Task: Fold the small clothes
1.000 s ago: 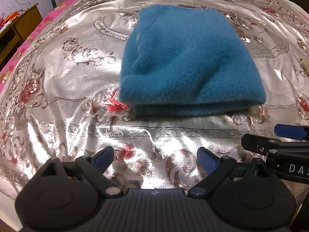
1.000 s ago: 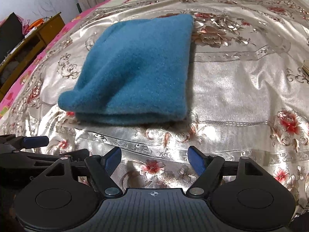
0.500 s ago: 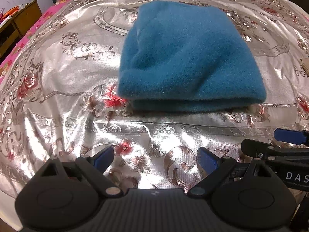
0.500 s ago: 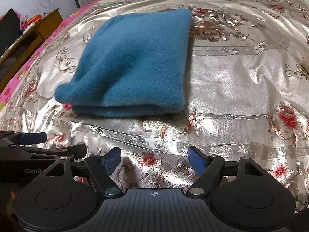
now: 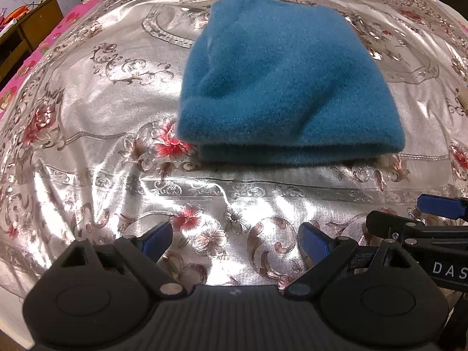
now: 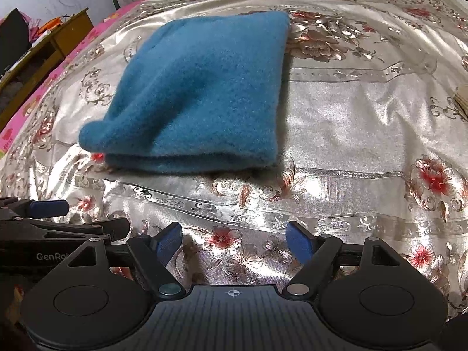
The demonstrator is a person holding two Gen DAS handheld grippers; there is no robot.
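The blue cloth (image 5: 286,87) lies folded at upper centre on the bedspread (image 5: 87,146). The left gripper (image 5: 234,239) and right gripper (image 6: 234,241) hover released, empty; folding looks finished, so next likely means withdrawing.

My left camera looks forward and down along my left hand-held gripper (image 5: 235,241), low over the bed (image 5: 102,111), with the blue cloth (image 5: 280,87) near, ahead and slightly right. My right camera sits alongside, behind my right hand-held gripper (image 6: 234,241), facing the same way, the cloth ahead-left. Both views share the cloth and the satin cover; each catches the other gripper at its edge.
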